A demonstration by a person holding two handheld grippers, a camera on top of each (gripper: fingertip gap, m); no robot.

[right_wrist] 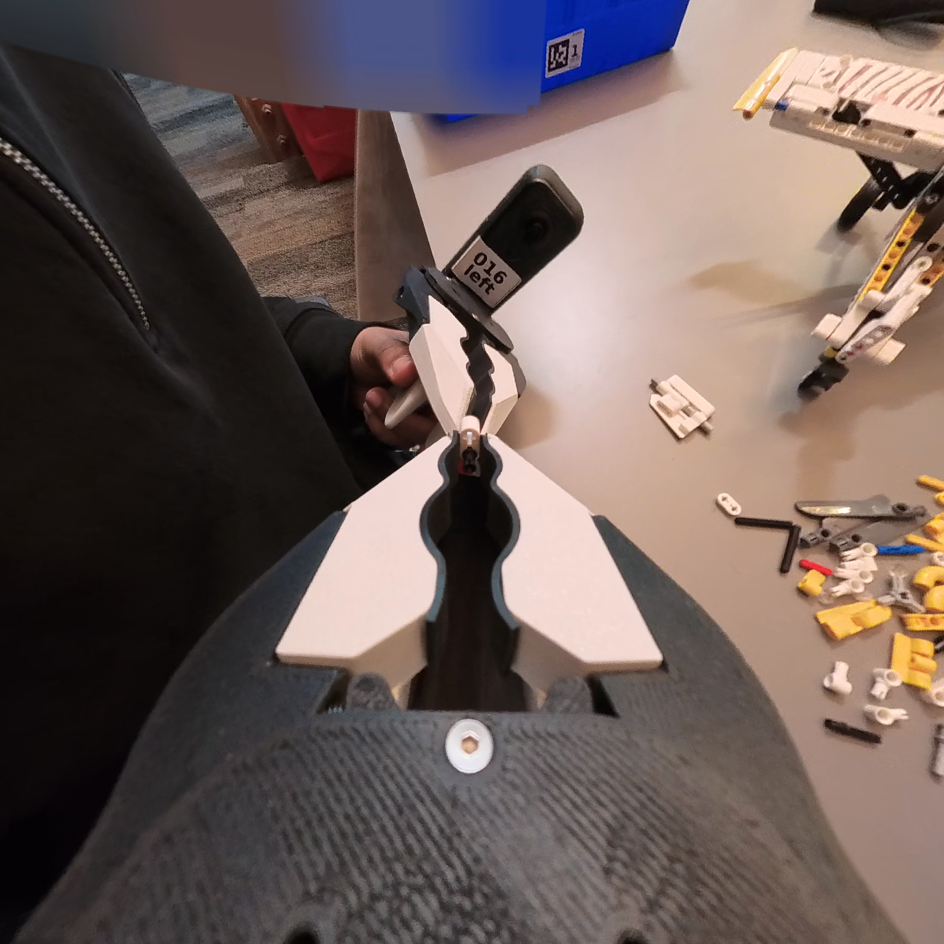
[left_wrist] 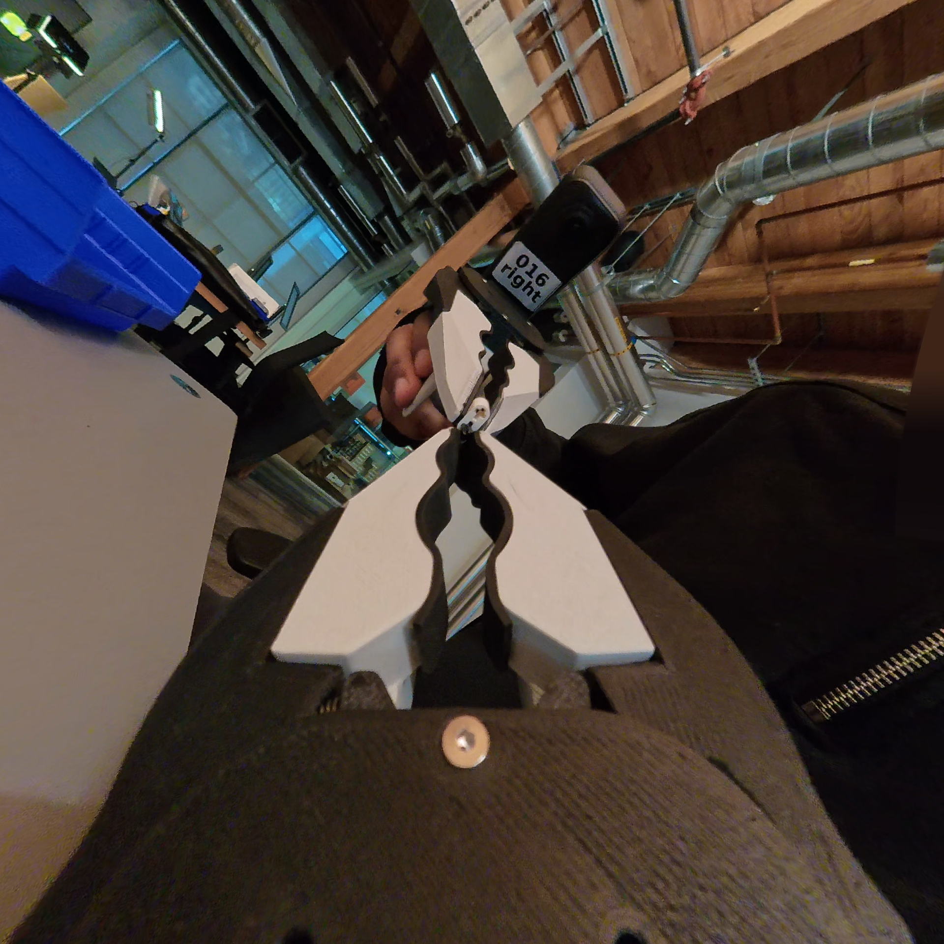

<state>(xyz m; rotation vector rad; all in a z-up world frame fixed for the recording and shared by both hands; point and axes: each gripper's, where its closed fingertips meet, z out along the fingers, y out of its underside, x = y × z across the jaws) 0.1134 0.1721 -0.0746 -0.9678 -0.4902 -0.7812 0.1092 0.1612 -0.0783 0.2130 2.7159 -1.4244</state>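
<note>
My two grippers meet tip to tip in the air, in front of a person in a dark jacket (right_wrist: 127, 408). Between them is a small white connector piece (right_wrist: 470, 425) with a black pin (right_wrist: 469, 454) through it. My right gripper (right_wrist: 470, 437) is shut on the connector; in the left wrist view the connector (left_wrist: 481, 408) sits between the right gripper's fingertips. My left gripper (left_wrist: 461, 433) is shut, and its tips pinch the piece's black pin end (left_wrist: 464, 425). A hand (right_wrist: 378, 368) holds each gripper's handle.
On the grey table (right_wrist: 638, 245) to the right stand a white and yellow brick model (right_wrist: 863, 117), a small white sub-assembly (right_wrist: 682, 406) and a pile of loose yellow, white, grey and black parts (right_wrist: 878, 577). A blue bin (right_wrist: 613, 41) stands at the back. Both grippers' tips are close together, under 4 cm apart. Both grippers' tips are roughly 20 cm from the small white sub-assembly (right_wrist: 682, 406).
</note>
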